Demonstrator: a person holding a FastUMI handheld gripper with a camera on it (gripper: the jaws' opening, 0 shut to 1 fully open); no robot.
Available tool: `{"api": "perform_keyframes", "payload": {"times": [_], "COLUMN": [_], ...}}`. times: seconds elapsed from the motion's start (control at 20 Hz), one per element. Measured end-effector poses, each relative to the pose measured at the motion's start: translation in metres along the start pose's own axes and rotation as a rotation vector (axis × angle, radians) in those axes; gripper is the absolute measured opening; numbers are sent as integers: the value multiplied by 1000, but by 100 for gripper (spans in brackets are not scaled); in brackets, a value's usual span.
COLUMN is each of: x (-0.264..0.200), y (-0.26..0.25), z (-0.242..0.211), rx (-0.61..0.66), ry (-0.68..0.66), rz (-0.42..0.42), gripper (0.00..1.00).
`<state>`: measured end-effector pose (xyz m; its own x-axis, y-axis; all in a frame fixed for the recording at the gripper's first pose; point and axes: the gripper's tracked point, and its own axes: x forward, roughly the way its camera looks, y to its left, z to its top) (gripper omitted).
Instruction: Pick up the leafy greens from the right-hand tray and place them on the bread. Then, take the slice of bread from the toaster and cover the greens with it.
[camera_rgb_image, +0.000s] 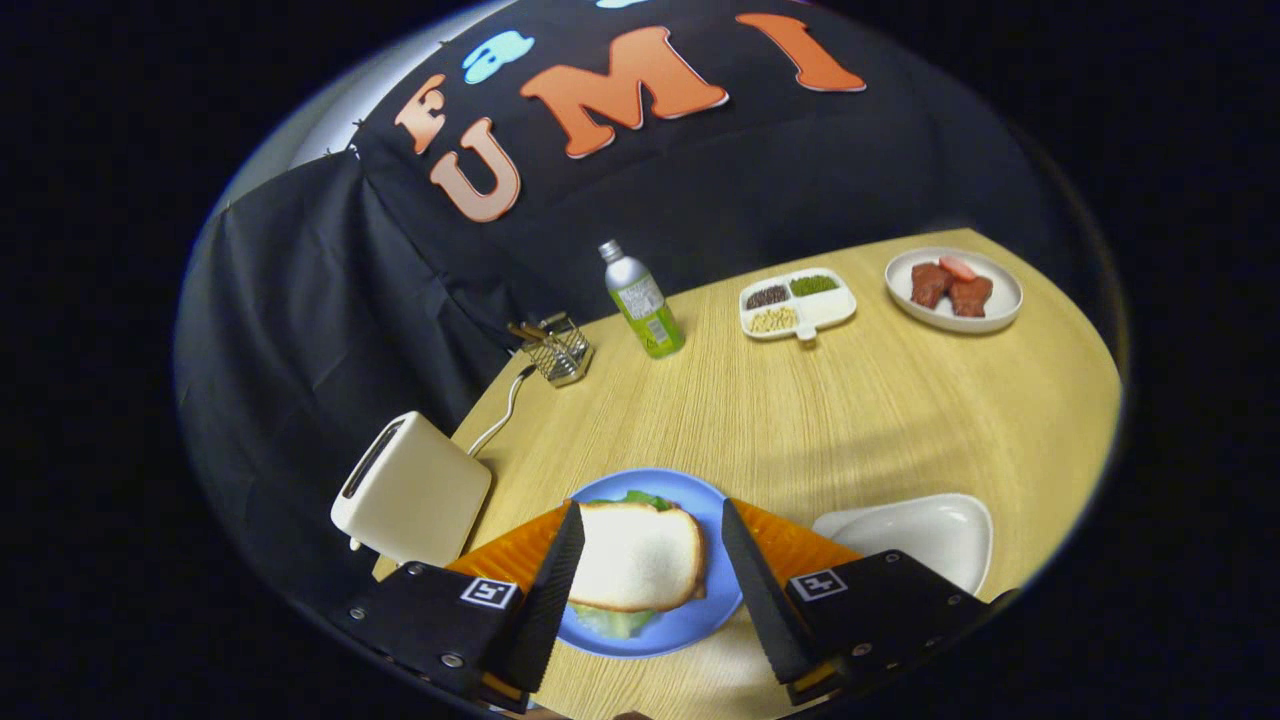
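A slice of white bread (637, 556) lies on a blue plate (700, 620), with leafy greens (645, 497) peeking out from under it at the far and near edges. My gripper (648, 555) hovers over the plate, open, one black finger (552, 590) on each side of the slice and neither touching it. The cream toaster (410, 492) stands to the left of the plate with its slot showing no bread. The white tray (925, 535) to the right of the plate holds nothing.
Further back on the wooden table (850, 420) stand a green bottle (642, 300), a wire holder (557, 348), a divided dish of seeds (797, 302) and a white plate with red meat pieces (953, 288). The toaster's cord (500, 415) runs toward the holder.
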<state>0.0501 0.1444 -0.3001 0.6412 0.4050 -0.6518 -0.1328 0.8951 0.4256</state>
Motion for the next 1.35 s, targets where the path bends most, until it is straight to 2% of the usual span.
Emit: {"api": "perform_keyframes", "payload": {"times": [0.25, 0.6, 0.95, 1.35], "x": [-48, -137, -190, -222], "y": [-2, 14, 33, 52], "z": [62, 128, 126, 113], "rx": [-66, -234, -331, -319], "ry": [-250, -579, -645, -687], "rz": [-78, -156, -223, -205], "gripper": [91, 92, 95, 97]}}
